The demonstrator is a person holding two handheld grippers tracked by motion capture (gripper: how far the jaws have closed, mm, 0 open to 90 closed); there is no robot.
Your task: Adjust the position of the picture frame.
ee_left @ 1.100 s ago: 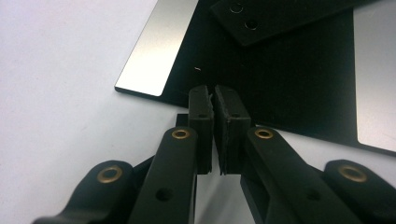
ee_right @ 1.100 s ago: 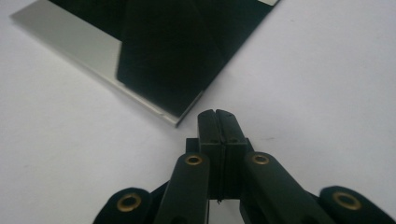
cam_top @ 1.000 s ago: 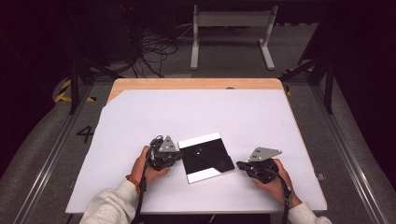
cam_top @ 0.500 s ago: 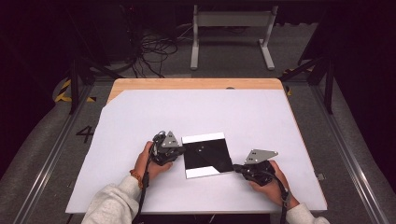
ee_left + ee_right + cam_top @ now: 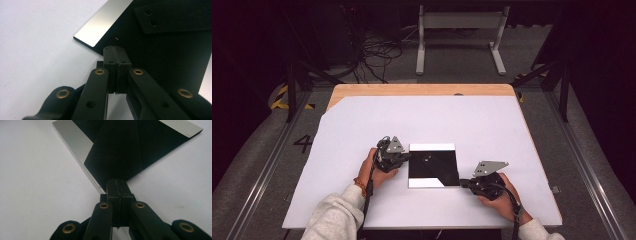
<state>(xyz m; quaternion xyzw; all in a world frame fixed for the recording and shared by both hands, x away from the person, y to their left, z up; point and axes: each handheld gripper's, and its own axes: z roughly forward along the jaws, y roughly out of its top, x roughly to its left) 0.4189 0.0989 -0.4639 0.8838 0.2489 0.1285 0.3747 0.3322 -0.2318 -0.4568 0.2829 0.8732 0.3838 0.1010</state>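
A square, mirror-like plate (image 5: 433,165) lies flat on the white table top (image 5: 437,115), reflecting black with pale strips along its far and near edges. My left gripper (image 5: 408,156) is at the plate's left edge. Its jaws are pressed together, having just closed the last bit, and nothing is between them. In the left gripper view its joined tips (image 5: 115,48) rest over the plate's dark face (image 5: 160,50). My right gripper (image 5: 462,183) is shut at the plate's near right corner. In the right gripper view its tips (image 5: 117,181) meet that corner of the plate (image 5: 125,145).
A wooden strip (image 5: 422,90) borders the table's far edge. Beyond it on the floor lie cables (image 5: 377,55) and a grey metal stand (image 5: 459,30). Rails run along both sides of the table. White surface stretches all around the plate.
The plate has turned from a tilted lie to square with the table. The left gripper shifted right and away, and the right gripper moved left to the plate's near right corner.
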